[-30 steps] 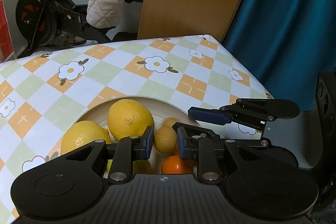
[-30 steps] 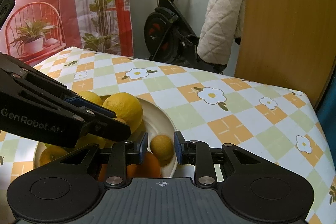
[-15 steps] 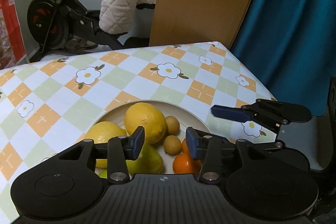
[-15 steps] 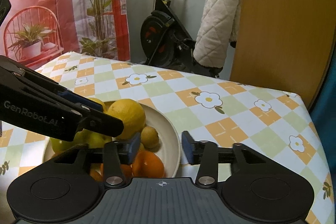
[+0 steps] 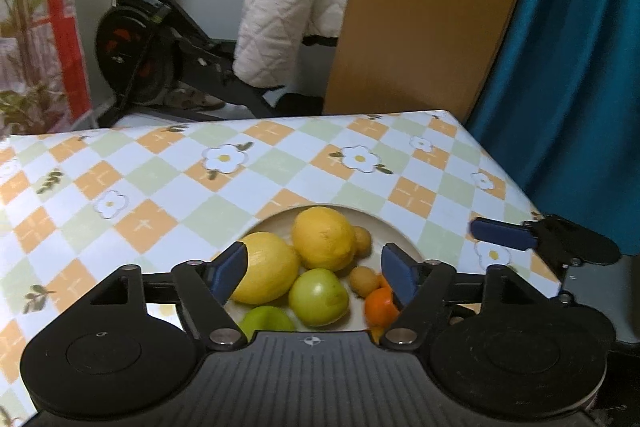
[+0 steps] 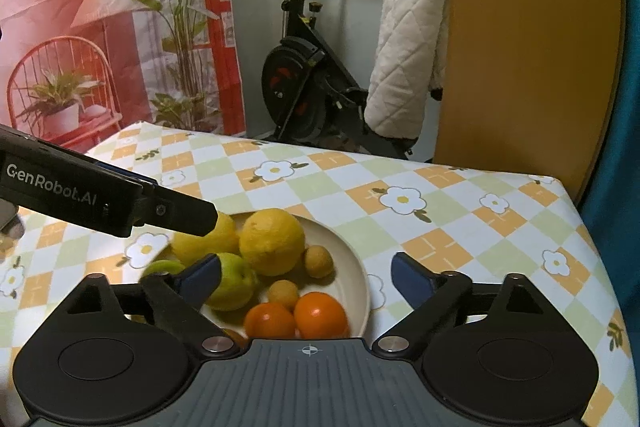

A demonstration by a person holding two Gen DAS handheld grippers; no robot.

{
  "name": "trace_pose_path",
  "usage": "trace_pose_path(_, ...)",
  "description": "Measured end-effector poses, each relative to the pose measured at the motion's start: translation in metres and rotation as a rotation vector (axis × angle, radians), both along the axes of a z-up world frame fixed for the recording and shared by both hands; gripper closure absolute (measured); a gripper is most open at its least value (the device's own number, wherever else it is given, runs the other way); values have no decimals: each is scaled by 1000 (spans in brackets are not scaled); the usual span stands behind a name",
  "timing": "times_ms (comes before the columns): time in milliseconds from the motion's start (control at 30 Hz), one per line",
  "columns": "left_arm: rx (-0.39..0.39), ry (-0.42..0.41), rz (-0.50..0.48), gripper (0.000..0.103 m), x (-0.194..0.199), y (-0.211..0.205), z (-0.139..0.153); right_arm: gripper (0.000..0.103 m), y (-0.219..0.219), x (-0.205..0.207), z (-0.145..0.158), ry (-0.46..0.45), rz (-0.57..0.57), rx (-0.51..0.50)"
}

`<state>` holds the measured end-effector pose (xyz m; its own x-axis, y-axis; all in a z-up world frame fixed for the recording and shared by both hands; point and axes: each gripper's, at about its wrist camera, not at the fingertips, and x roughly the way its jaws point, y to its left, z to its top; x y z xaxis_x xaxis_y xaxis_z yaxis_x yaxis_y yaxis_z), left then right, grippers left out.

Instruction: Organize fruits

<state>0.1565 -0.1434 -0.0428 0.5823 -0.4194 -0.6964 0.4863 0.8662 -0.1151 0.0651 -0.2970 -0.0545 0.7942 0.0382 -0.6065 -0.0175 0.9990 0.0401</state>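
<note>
Both wrist views look down at the plate point(image 5: 404, 235).

Room behind the checked table

A tablecloth point(image 6: 400, 235) of orange, green and white diamonds with daisies covers the table. At 12 o'clock stands a black exercise bike point(image 6: 304, 83), a white quilted jacket point(image 6: 408, 47) draped over it. At 1 o'clock a wooden board point(image 6: 528, 47), at 3 a teal curtain point(image 5: 580, 67); at 10 a red backdrop of printed plants point(image 6: 100, 27).
</note>
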Motion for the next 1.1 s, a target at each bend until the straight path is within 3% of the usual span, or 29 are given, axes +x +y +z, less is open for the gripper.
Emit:
trace_pose_path(133, 54, -35, 37, 26, -7, 6, 3, 1, 8, -7, 6, -7, -13, 26)
trace_pose_path(567, 64, -152, 150, 19, -34, 38, 30, 1, 36, -23, 22, 2, -54, 54)
trace_pose_path(833, 122, -246, 215, 16, -60, 46, 54, 1, 49, -37, 47, -28, -82, 59)
trace_pose_path(1100, 68, -249, 259, 15, -76, 68, 74, 1, 64, -55, 73, -53, -89, 63)
